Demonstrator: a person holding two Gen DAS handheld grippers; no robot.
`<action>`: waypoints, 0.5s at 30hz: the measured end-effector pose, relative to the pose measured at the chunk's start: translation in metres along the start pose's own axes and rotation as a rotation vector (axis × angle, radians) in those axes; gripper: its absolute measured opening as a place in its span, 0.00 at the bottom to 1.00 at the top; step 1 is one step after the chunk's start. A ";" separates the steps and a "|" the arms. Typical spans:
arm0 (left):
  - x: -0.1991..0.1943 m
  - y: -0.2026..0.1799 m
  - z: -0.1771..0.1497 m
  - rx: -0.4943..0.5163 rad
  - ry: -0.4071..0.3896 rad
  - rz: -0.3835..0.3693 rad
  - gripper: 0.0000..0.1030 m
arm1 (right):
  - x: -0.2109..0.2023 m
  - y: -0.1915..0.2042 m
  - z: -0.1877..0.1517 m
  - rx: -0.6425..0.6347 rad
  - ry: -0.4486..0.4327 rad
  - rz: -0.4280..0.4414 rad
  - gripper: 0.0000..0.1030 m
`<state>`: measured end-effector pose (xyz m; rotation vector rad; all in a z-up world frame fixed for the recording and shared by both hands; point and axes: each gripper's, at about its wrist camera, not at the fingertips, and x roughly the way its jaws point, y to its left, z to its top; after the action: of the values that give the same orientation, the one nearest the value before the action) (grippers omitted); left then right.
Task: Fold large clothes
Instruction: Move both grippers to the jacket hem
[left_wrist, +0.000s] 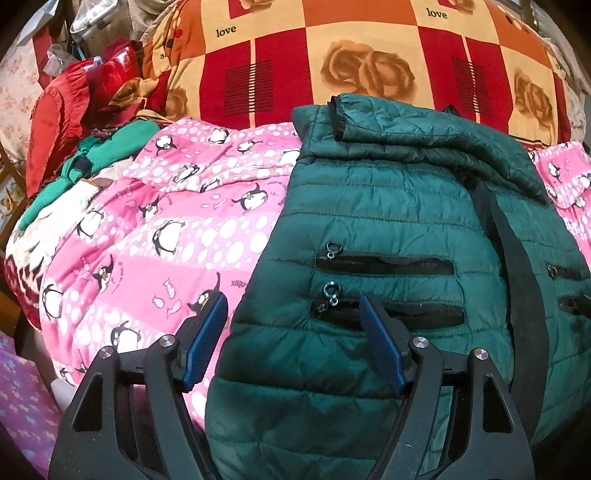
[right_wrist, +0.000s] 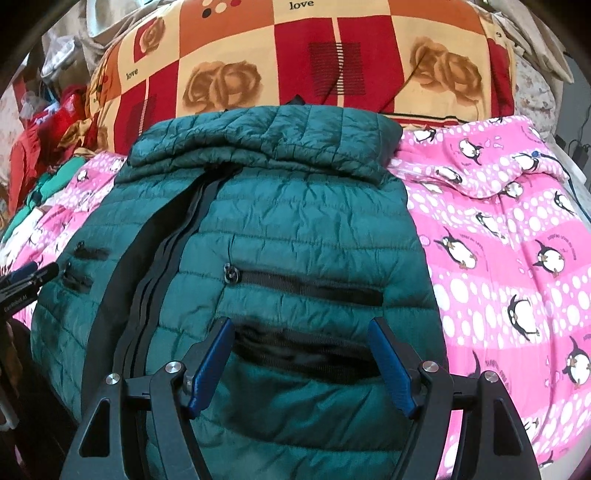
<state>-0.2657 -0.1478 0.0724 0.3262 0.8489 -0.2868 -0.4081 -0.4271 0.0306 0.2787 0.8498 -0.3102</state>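
Fingers (left_wrist: 221, 302) apart over jacket (left_wrist: 369, 221)

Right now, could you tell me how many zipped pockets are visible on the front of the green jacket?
4 on the green jacket: an upper pocket and lower pocket on one panel, an upper pocket and lower pocket across the front zipper. Others could be hidden.

Pink penguin bedcover (left_wrist: 184, 236) below a red-orange checked rose quilt (left_wrist: 332, 55).
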 end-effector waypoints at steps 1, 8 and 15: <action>-0.001 0.002 -0.002 -0.002 0.007 -0.012 0.72 | -0.001 0.000 -0.002 0.000 0.003 0.002 0.70; 0.000 0.023 -0.018 -0.059 0.096 -0.149 0.72 | -0.010 -0.017 -0.019 0.045 0.033 0.025 0.70; 0.000 0.045 -0.036 -0.135 0.165 -0.250 0.75 | -0.018 -0.035 -0.040 0.064 0.062 0.015 0.74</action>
<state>-0.2731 -0.0925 0.0579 0.1176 1.0683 -0.4369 -0.4602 -0.4422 0.0152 0.3558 0.8994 -0.3170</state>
